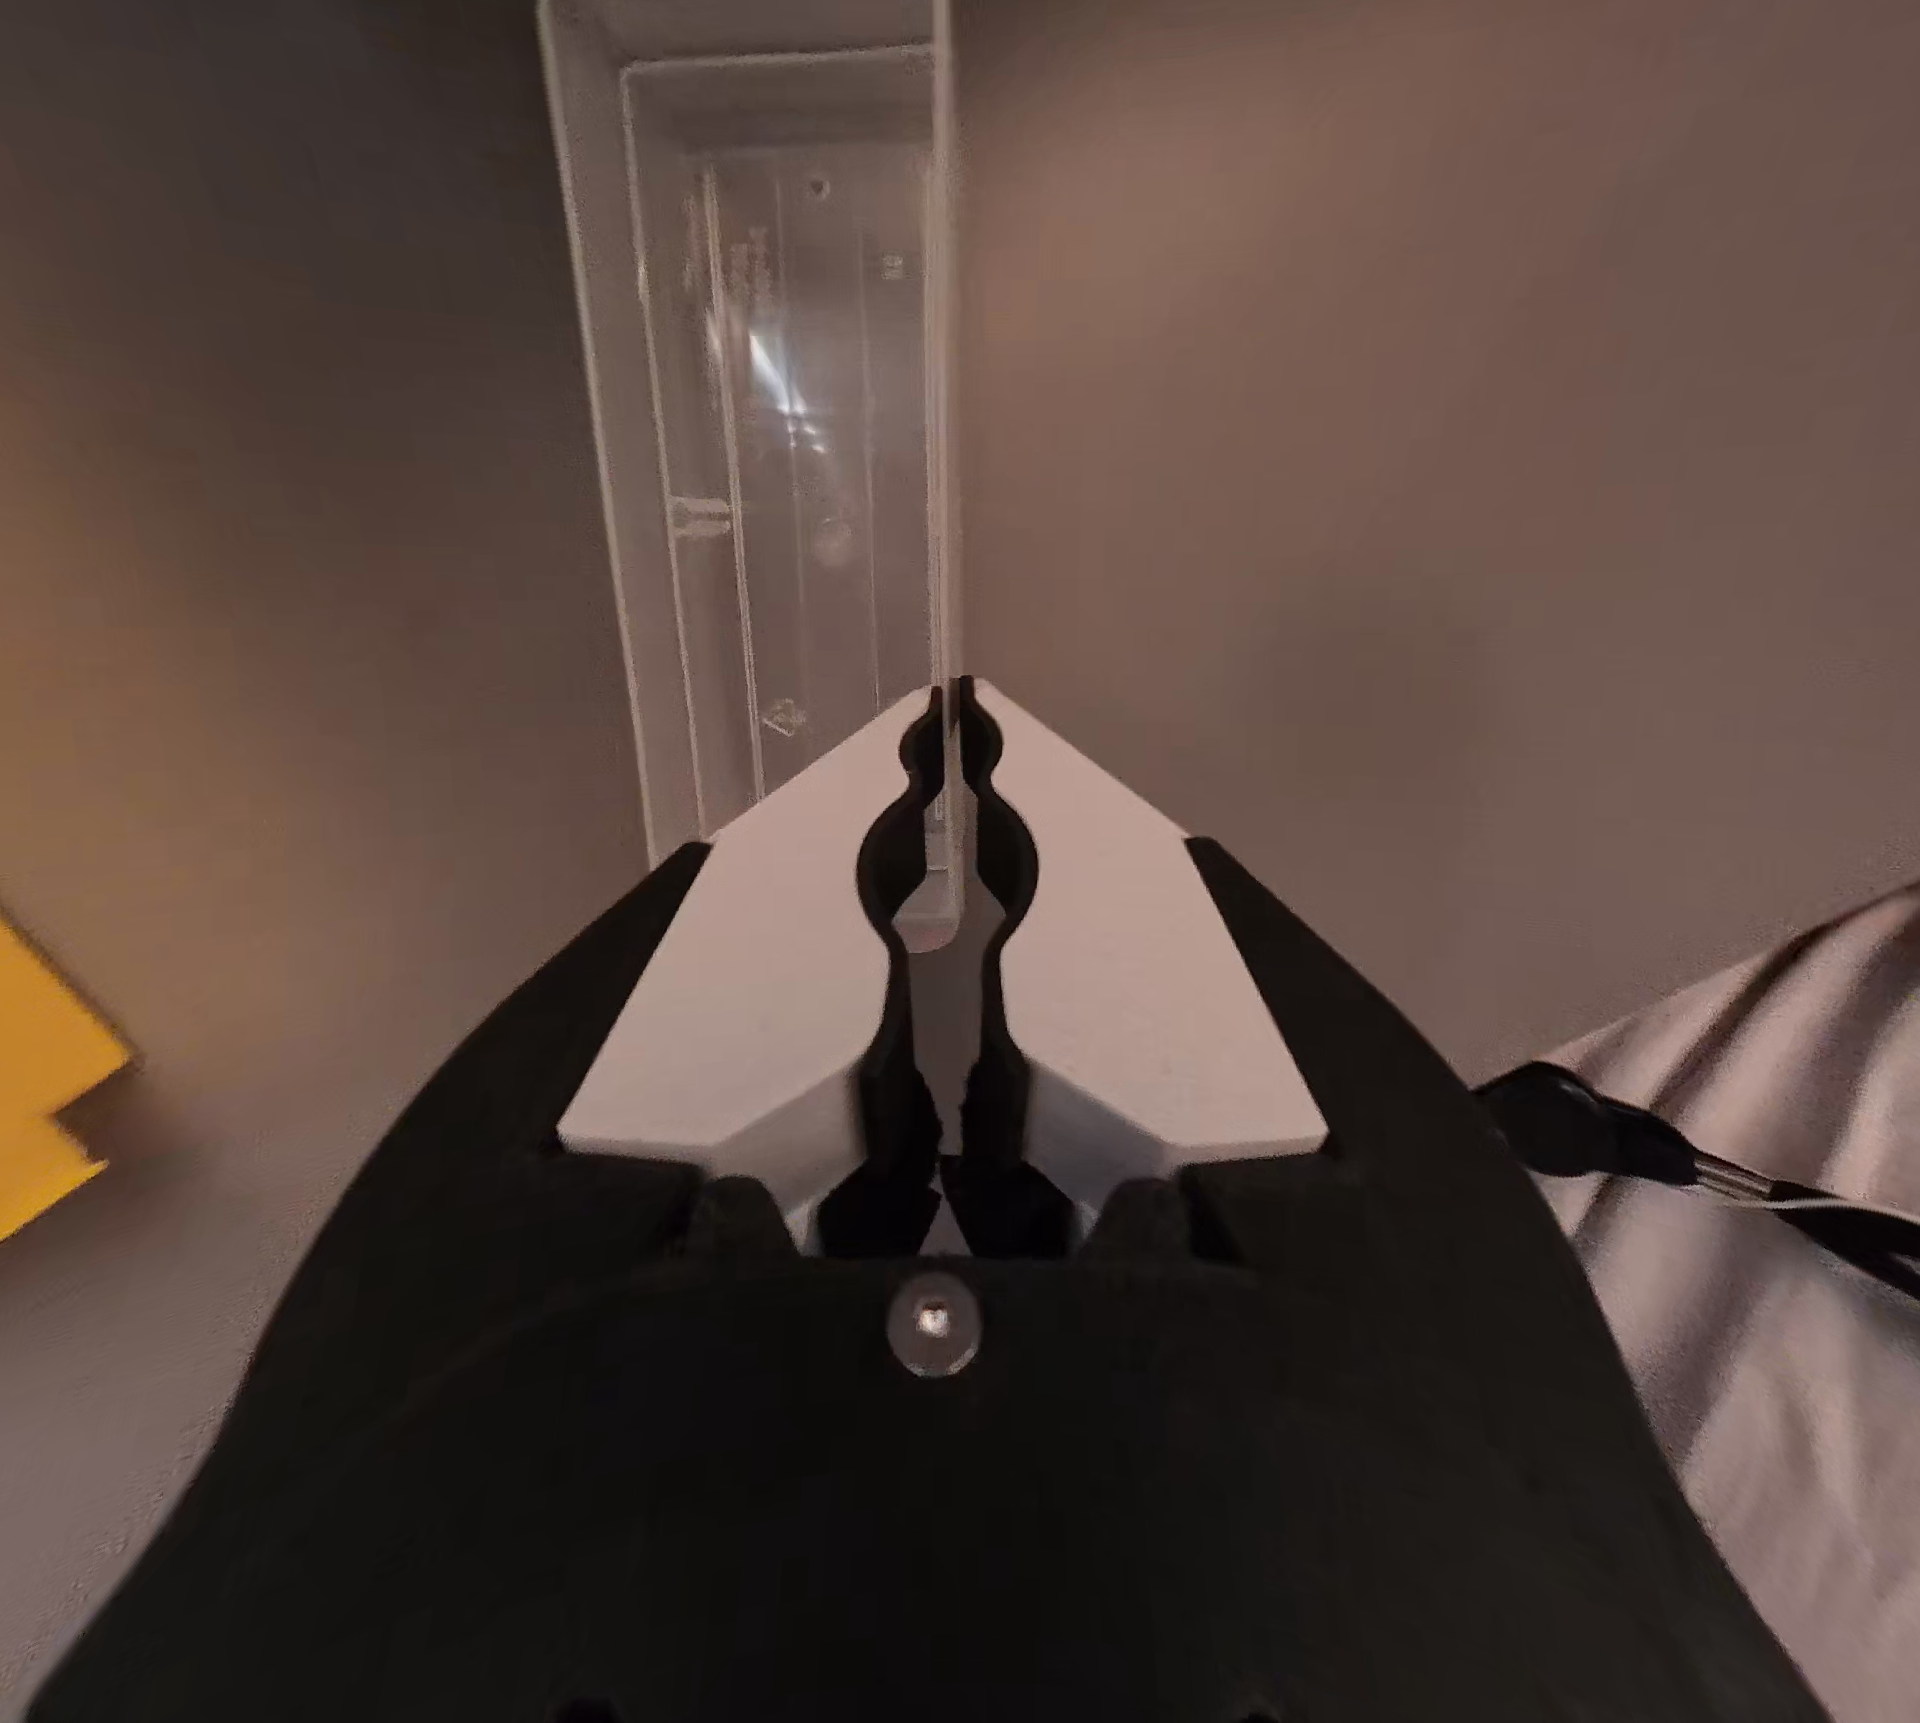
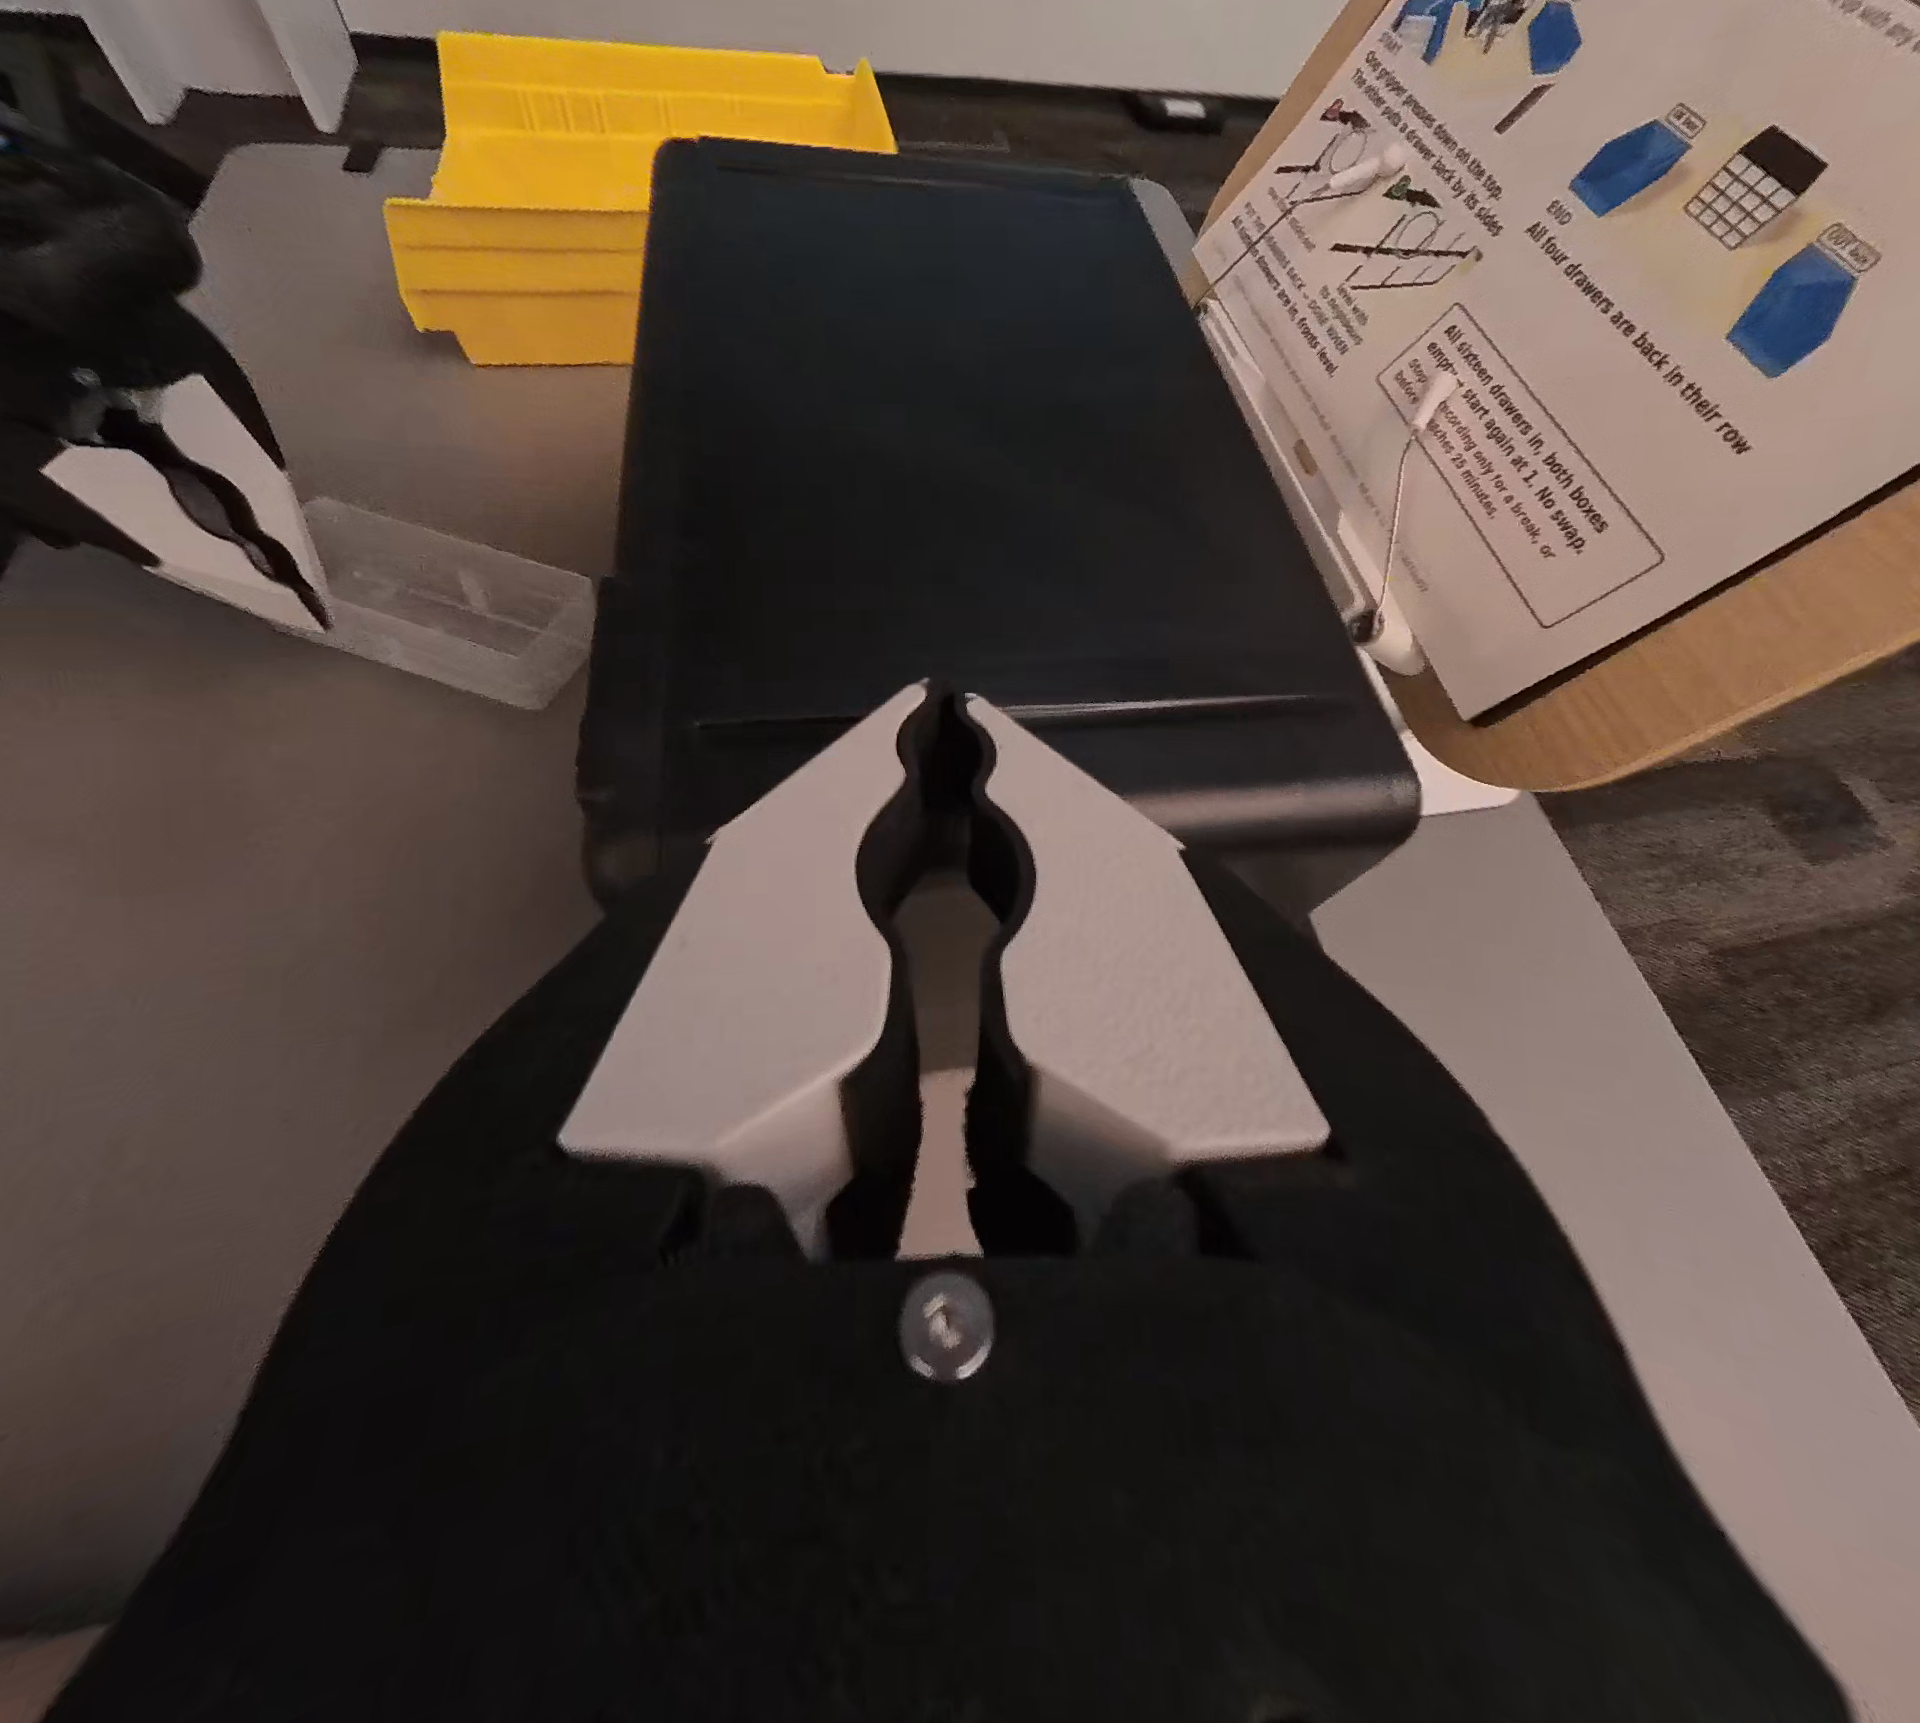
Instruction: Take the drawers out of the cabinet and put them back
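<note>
A clear plastic drawer [image 1: 769, 385] lies on the grey table, seen from above in the left wrist view. My left gripper [image 1: 951, 691] is shut on the drawer's right side wall, near its close end. The same drawer [image 2: 447, 603] and the left gripper [image 2: 312, 608] show at the left in the right wrist view. The black cabinet [image 2: 935, 447] lies with a flat black face up on the table. My right gripper [image 2: 943, 699] is shut and empty, its tips at the near edge of that face.
A yellow bin [image 2: 613, 187] stands behind the cabinet, and a yellow corner [image 1: 42, 1102] shows at the left in the left wrist view. An instruction sheet on a wooden board [image 2: 1621, 239] leans at the right. Grey cloth [image 1: 1745, 1258] lies at the lower right. The table edge [image 2: 1704, 1154] runs along the right.
</note>
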Demonstrator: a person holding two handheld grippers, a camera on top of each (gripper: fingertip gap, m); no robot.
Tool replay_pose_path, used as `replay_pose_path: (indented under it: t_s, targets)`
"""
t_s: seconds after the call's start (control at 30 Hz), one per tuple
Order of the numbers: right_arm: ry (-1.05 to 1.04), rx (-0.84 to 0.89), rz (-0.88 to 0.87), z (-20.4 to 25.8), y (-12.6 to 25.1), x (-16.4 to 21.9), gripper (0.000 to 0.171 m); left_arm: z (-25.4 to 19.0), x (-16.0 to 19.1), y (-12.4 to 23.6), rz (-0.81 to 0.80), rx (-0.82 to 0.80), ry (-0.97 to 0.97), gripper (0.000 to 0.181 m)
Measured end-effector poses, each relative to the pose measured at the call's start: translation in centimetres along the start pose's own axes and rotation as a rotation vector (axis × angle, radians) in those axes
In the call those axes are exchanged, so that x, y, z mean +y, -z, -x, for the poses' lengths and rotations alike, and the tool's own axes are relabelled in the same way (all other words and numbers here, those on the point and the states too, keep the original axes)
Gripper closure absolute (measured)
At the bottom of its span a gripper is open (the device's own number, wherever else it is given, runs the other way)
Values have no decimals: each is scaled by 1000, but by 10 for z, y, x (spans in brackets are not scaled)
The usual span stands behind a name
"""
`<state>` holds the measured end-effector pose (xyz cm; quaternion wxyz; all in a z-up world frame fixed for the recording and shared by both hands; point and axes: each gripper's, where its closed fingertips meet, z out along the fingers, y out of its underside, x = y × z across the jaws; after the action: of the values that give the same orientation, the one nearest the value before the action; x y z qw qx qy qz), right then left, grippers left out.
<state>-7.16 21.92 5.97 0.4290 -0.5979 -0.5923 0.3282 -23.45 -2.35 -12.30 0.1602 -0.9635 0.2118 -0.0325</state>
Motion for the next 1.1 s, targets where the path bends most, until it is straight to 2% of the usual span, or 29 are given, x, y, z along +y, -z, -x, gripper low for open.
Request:
replay_pose_path:
  t_s: [0.03, 0.2, 0.33, 0.4, 0.5, 0.57, 0.67, 0.8, 0.97, 1.1]
  targets:
    - [-9, -9, -13, 0, 1, 0, 171, -2, -2, -4, 1, -5, 16, 181]
    - [-10, -19, -45, 1, 2, -1, 171, -11, -11, -24, -24, -36, 29, 181]
    - [1, -8, -49, 0, 3, -1, 171, -15, -19, -10, -125, -108, 57, 146]
    - [11, -1, -48, 0, 3, -1, 171, -14, -30, 10, -243, -194, 26, 141]
    - [7, -14, -56, 0, 3, -1, 171, -5, -30, 21, -293, -298, 10, 93]
    - [-1, -27, -67, -1, 2, -1, 171, 5, -23, 11, -257, -289, 45, 77]
    - [-9, -40, -83, -1, 2, -1, 171, 15, -12, -8, -206, -227, 91, 81]
    - [-18, -56, -99, -1, 2, -1, 171, 16, -8, -21, -177, -228, 28, 113]
    - [-20, -67, -110, -1, 2, -1, 171, 25, -5, -23, -104, -262, 20, 119]
    - [-18, -65, -110, -1, 2, -1, 171, 29, -24, -7, -162, -246, 82, 121]
